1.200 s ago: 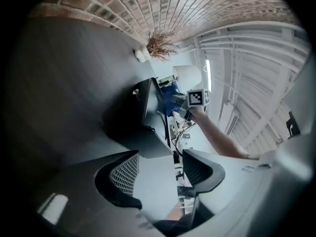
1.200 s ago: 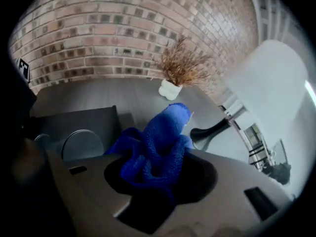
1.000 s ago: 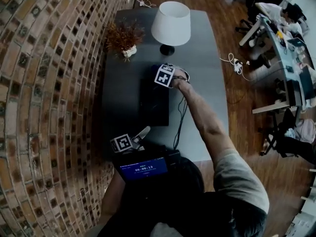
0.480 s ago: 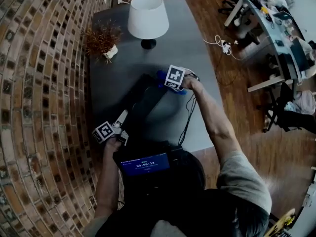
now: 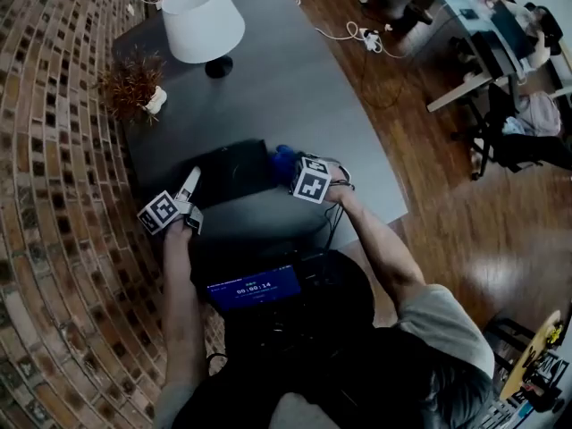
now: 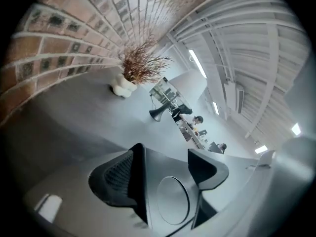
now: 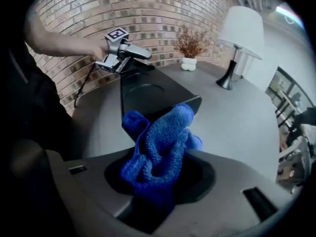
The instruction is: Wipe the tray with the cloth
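Step, by my reading: cloth arriving for the wipe. Right tongs (image 7: 157, 174) pinch blue cloth (image 7: 160, 137) by tray (image 5: 228, 172) on bench (image 5: 295, 88). Left tongs (image 6: 164, 154), just opened, spread astride tray edge. Next likely needs cloth pressed down and swept across.

Cloth (image 7: 160, 142): blue looped pile, fuzzy. Tray (image 7: 148, 95): dark, smooth, matt. Worktop (image 5: 295, 88): grey, matt. Wall (image 5: 54, 150): rough brick.

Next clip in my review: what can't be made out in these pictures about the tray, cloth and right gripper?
- tray surface: head view, too dark and small to show dirt or streaks.
- tray's near edge: right gripper view, hidden behind the cloth.
- right gripper: right gripper view, its tips are buried in the bunched cloth it is shut on.
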